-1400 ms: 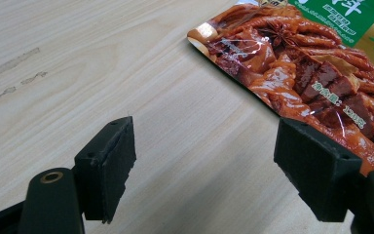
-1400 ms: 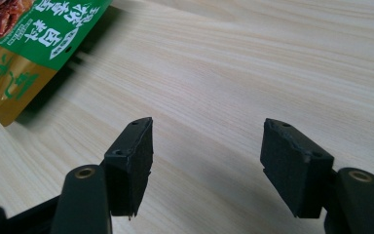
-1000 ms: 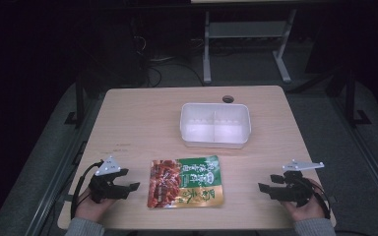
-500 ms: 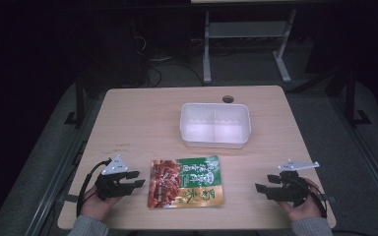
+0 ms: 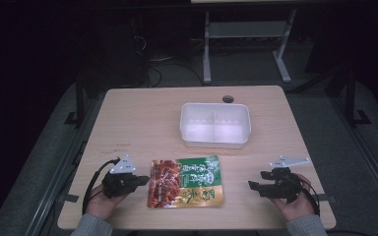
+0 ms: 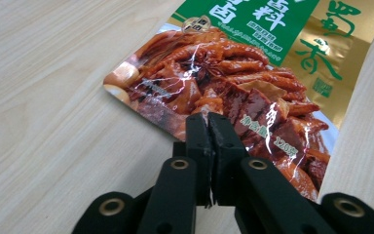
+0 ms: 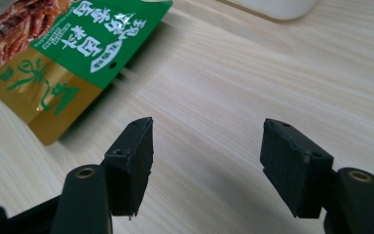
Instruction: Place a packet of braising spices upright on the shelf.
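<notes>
Wooden table (image 5: pixel 142 118): snack pouch (image 5: pixel 187 181) flat, long axis left-right, red end toward left gripper (image 5: pixel 140 181), whose jaws have just clenched on its edge. Right gripper (image 5: pixel 256 186) gapes, well apart.

snack pouch (image 5: pixel 186 182): 1 | white tray (image 5: pixel 215 125): 1 | table (image 5: pixel 142 118): 1

Dark surroundings, lit table (image 5: pixel 142 123), glare on packet (image 6: pixel 195 53)
</notes>
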Tool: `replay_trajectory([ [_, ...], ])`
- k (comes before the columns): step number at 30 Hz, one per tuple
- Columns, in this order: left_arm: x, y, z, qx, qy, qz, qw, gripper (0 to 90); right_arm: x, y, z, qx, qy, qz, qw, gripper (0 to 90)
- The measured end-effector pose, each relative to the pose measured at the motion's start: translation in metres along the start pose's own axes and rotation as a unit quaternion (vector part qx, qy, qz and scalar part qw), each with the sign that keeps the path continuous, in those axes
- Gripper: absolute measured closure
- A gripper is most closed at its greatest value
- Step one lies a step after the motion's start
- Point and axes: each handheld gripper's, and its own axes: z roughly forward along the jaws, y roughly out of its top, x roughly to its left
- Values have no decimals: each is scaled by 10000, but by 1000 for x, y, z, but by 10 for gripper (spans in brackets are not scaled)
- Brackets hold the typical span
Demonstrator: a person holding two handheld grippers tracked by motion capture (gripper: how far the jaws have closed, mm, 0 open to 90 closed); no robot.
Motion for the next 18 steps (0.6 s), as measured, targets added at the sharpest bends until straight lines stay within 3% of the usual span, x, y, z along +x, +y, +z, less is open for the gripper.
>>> replay_trajectory([
  [18, -6, 28, 13, 180, -100, 217, 9996, 896, 30, 37, 18, 92, 251, -329, 9991, 367],
])
